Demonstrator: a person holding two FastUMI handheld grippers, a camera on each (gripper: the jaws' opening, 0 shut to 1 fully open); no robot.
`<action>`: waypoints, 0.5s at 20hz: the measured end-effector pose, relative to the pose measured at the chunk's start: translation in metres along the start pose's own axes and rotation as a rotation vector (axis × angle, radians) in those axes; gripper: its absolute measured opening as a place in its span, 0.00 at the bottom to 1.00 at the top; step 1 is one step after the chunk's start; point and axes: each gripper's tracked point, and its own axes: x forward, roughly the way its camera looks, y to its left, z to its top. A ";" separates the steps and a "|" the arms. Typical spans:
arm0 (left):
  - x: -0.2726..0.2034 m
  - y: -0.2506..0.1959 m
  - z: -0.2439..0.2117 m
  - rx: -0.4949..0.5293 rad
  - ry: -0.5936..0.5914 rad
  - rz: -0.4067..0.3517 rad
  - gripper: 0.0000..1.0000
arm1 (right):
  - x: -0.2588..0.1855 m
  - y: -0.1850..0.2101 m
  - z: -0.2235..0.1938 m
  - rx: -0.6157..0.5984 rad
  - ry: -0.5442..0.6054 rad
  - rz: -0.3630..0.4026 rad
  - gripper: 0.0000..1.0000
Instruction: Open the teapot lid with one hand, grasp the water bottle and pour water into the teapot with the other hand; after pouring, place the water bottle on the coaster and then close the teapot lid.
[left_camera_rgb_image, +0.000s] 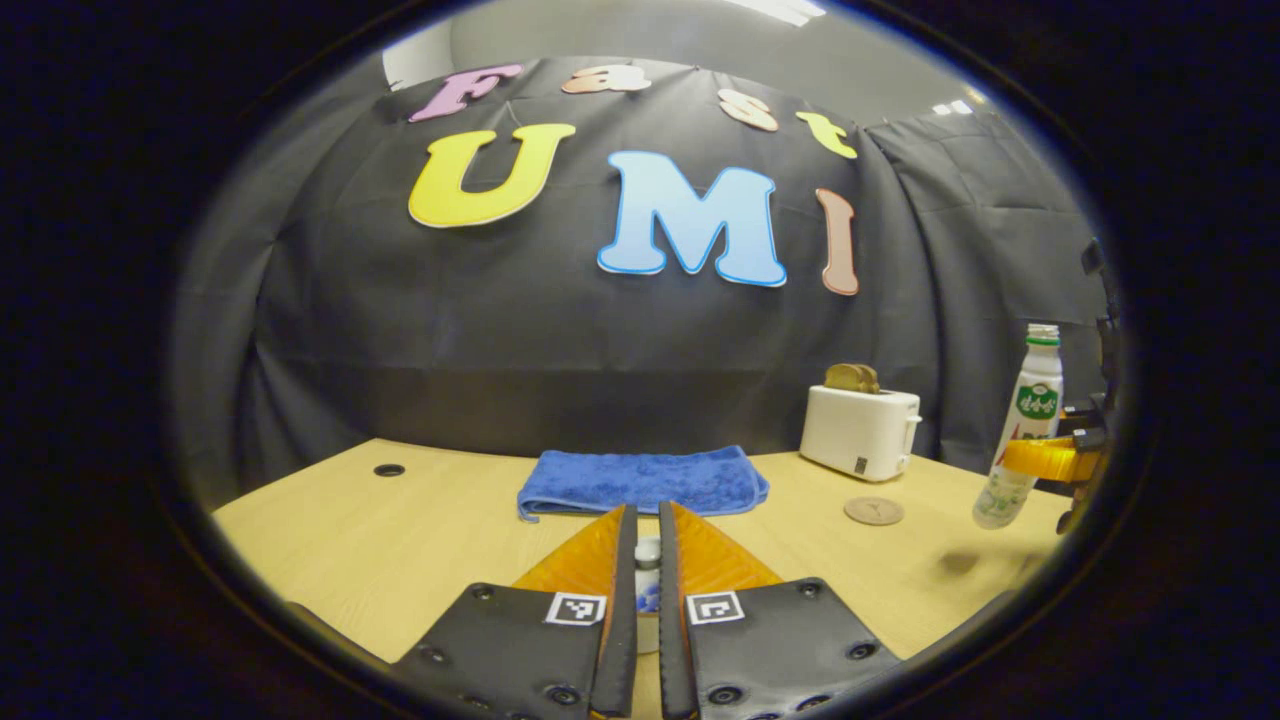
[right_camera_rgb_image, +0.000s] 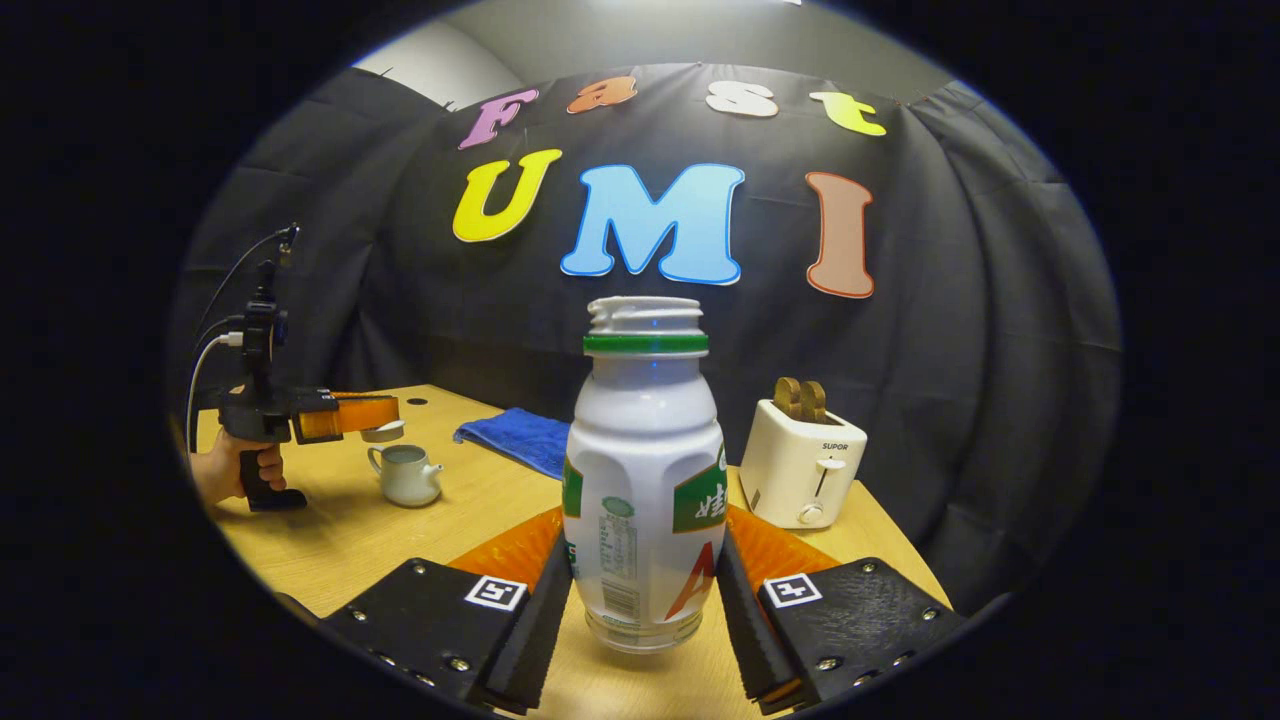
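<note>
A: Starting at the left, what is the left hand-held gripper (right_camera_rgb_image: 385, 422) doing?
B: In the right gripper view a hand (right_camera_rgb_image: 228, 472) is holding it up, and it is pinching the teapot lid (right_camera_rgb_image: 383, 432) just above the open teapot (right_camera_rgb_image: 408, 474), which is standing on the desk (right_camera_rgb_image: 350, 530). In the left gripper view its fingers are nearly together on the lid's knob (left_camera_rgb_image: 648, 551).
A: And to the right of the teapot?
B: A blue towel (right_camera_rgb_image: 515, 438) is lying behind it, toward the wall.
A: Where is the water bottle (right_camera_rgb_image: 645, 480)?
B: Right of the teapot, uncapped and upright. The right hand-held gripper (right_camera_rgb_image: 645, 575) is gripping its lower body from both sides, holding it clear of the desk.
A: Farther right?
B: The white toaster (right_camera_rgb_image: 800, 463) is standing at the back with toast in it. In the left gripper view the round coaster (left_camera_rgb_image: 873, 511) is lying bare, in front of the toaster.
</note>
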 end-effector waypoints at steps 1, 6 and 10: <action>0.004 0.003 -0.002 0.004 0.007 0.011 0.19 | 0.000 0.000 -0.002 0.003 -0.003 0.002 0.71; 0.020 0.003 -0.024 -0.005 0.061 0.026 0.16 | 0.005 -0.001 -0.012 0.027 0.014 0.013 0.71; 0.027 0.008 -0.027 0.005 0.065 0.039 0.19 | 0.009 -0.007 -0.016 0.017 0.020 -0.001 0.71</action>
